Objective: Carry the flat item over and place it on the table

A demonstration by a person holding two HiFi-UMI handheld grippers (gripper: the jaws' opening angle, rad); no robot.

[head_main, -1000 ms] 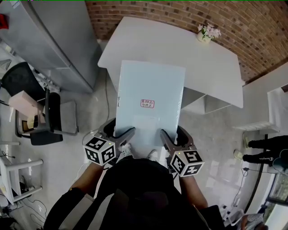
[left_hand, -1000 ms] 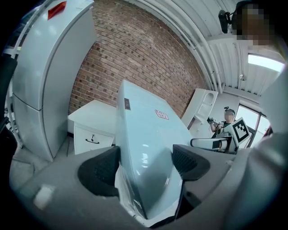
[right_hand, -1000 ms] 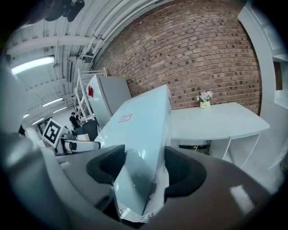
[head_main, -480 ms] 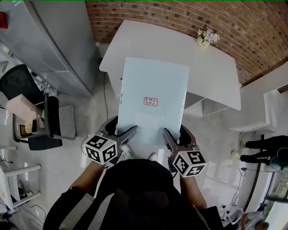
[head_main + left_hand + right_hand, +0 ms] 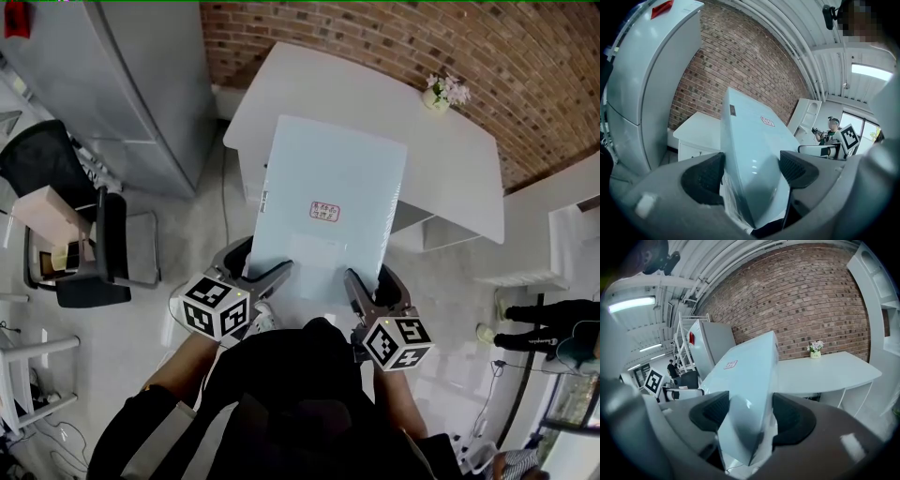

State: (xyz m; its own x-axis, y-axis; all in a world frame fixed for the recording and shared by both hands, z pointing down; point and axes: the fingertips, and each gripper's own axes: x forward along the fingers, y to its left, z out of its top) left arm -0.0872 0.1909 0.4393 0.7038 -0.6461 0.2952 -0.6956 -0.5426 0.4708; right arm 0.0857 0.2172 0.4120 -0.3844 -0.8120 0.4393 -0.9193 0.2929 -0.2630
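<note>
The left gripper (image 5: 253,270) and right gripper (image 5: 372,286) each clamp the near edge of the flat box (image 5: 328,220), which has apparently almost reached the white table (image 5: 450,159) at upper centre but is not yet set down.

Nothing is legible. The pale blue flat panel (image 5: 330,164) bears a small red-printed label (image 5: 324,212) near its middle, characters too small to read; a red sticker (image 5: 16,19) marks the grey fridge (image 5: 112,84) at 10 o'clock

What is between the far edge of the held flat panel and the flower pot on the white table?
Only bare white tabletop; the head view shows it between the panel and the flower pot.
</note>
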